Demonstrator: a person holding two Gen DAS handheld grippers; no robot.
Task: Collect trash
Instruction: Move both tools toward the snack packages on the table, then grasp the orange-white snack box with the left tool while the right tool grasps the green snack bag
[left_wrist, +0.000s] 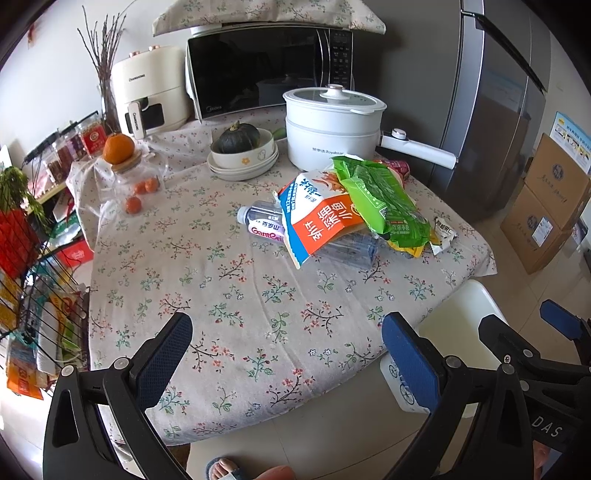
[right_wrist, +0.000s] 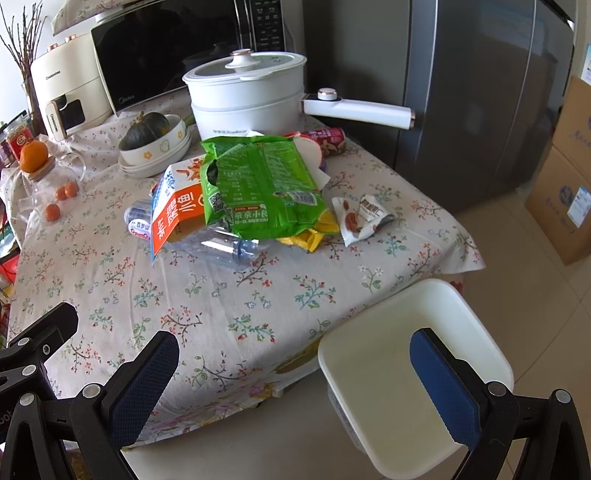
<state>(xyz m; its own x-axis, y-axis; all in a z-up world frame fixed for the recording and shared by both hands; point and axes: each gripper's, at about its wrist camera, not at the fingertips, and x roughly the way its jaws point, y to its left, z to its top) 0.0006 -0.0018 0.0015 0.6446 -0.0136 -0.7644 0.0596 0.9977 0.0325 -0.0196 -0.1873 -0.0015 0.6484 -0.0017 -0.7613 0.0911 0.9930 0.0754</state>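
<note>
Floral cloth covers the table (left_wrist: 229, 295), and the trash sits heaped right of centre in both views: a green snack bag (right_wrist: 258, 184) on top, an orange-and-blue bag (left_wrist: 317, 221) beneath, a crushed clear bottle (right_wrist: 225, 247) poking out, a small wrapper (right_wrist: 362, 218) just beside. Both tools hang at the bottom of frame, the left gripper (left_wrist: 288, 362) and right gripper (right_wrist: 295, 384) spread wide, nothing between the pads. A white bin (right_wrist: 406, 332) waits lower right, off the table's corner.

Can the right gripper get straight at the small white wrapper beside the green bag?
Probably yes. The right gripper is open and empty, the small white wrapper lies apart from the green bag, with only bare tablecloth between.
</note>
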